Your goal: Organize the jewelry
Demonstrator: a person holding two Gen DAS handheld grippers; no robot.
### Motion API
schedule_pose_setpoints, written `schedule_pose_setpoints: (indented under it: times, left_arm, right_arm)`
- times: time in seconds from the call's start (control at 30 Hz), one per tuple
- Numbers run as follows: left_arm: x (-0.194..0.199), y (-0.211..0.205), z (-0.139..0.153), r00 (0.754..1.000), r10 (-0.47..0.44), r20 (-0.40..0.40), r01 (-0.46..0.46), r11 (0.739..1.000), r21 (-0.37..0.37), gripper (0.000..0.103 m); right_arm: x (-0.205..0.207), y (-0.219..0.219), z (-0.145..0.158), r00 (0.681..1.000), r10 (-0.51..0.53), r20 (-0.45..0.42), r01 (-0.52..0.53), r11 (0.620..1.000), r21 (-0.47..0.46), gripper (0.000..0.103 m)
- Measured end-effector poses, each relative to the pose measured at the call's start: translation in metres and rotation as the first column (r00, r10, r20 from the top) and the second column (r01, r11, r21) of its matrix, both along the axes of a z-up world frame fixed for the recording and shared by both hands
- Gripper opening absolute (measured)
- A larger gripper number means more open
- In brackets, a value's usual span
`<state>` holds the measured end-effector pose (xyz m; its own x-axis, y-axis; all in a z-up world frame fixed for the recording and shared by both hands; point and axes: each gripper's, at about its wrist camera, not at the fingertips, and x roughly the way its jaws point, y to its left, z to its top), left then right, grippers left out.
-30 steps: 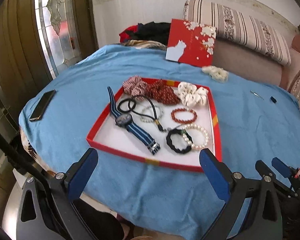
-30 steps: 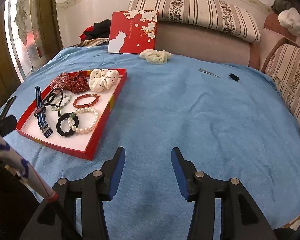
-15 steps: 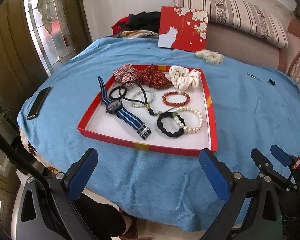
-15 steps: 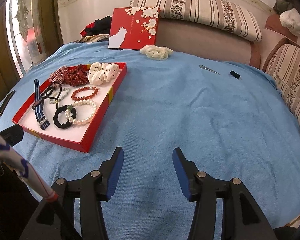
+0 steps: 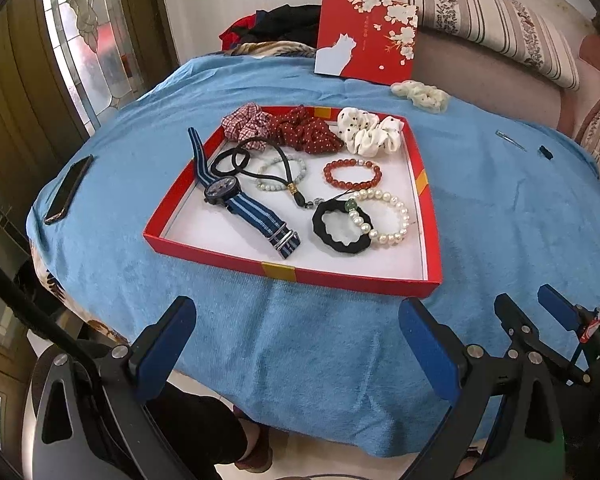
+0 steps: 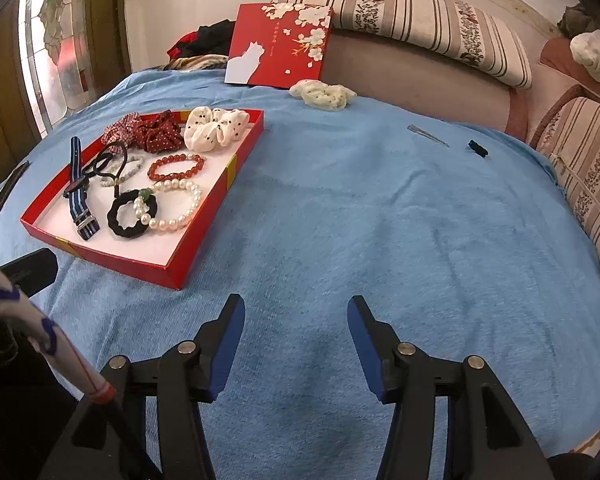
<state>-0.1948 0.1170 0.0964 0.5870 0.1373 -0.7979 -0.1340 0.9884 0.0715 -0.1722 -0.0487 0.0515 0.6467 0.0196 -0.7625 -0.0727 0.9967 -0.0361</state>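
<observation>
A red tray (image 5: 356,278) (image 6: 140,266) lies on the blue cloth. It holds a striped-strap watch (image 5: 236,196), a pearl bracelet (image 5: 392,220) (image 6: 176,208), a red bead bracelet (image 5: 352,174), a black scrunchie (image 5: 340,228), black cords, a pale bead bracelet and three scrunchies at its far side. A cream scrunchie (image 6: 324,94), a metal hair clip (image 6: 428,135) and a small black clip (image 6: 478,148) lie loose on the cloth. My left gripper (image 5: 296,322) is open and empty, short of the tray's near edge. My right gripper (image 6: 296,318) is open and empty over bare cloth, right of the tray.
A red box lid with a white cat (image 6: 280,50) leans on the sofa back. A phone (image 5: 68,190) lies at the table's left edge. Striped cushions (image 6: 420,12) and a sofa arm border the far and right sides. Clothes lie at the back left.
Both cameras have shifted slightly, and the tray now sits a little more centred and nearer in the left wrist view. Both grippers stay open. Nothing on the table has moved.
</observation>
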Motion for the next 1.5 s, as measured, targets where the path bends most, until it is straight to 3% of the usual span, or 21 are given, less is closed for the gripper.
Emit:
schedule_pose_setpoints:
  times: [1.5]
  left_arm:
    - [0.015, 0.022, -0.028, 0.996, 0.042, -0.081, -0.047, 0.997, -0.056, 0.101]
  right_arm:
    - [0.002, 0.010, -0.009, 1.000, 0.023, -0.017, -0.024, 0.999, -0.037, 0.062]
